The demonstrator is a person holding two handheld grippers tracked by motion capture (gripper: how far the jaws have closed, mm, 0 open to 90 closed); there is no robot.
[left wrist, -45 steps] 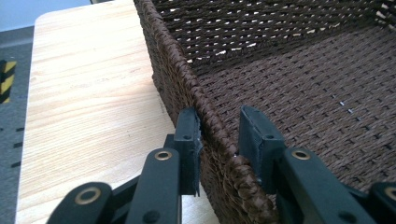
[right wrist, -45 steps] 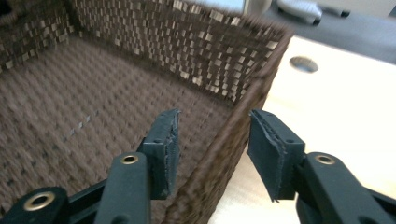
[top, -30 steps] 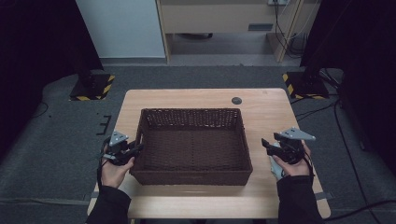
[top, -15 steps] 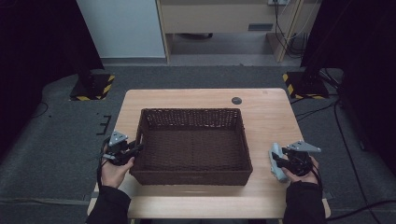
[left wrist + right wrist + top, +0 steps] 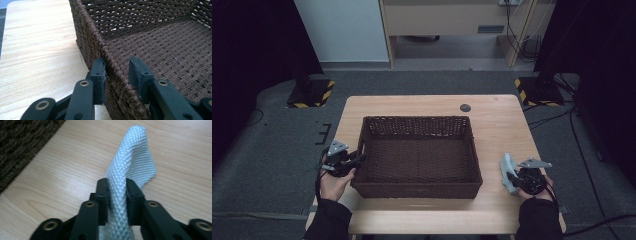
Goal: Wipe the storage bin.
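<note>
Pinching a pale blue cloth (image 5: 130, 170), the right gripper (image 5: 117, 186) sits low over the worktop (image 5: 412, 107) at the person's right, well apart from the basket (image 5: 417, 187). Its fingers (image 5: 102, 192) have just been closing and now press on the cloth from both sides, so the quilted fabric stands up between them in a fold and droops over at the top. In the high view the cloth (image 5: 507, 172) shows as a small pale shape just beside the right gripper (image 5: 514, 179), resting on the wood near the front right corner of the worktop, outside the basket.

At the other side the left gripper (image 5: 116, 70) straddles the left wall of the dark brown woven basket (image 5: 160, 47). One of its fingers (image 5: 98, 72) lies against the outer face of the rim, the other stands inside the basket with a small gap to the braided edge. These fingers have just been opening a little and are set narrow around the wall, not clamped on it. From above, the left gripper (image 5: 354, 161) meets the basket at the near end of its left side, and the basket lies in the middle of the worktop.
</note>
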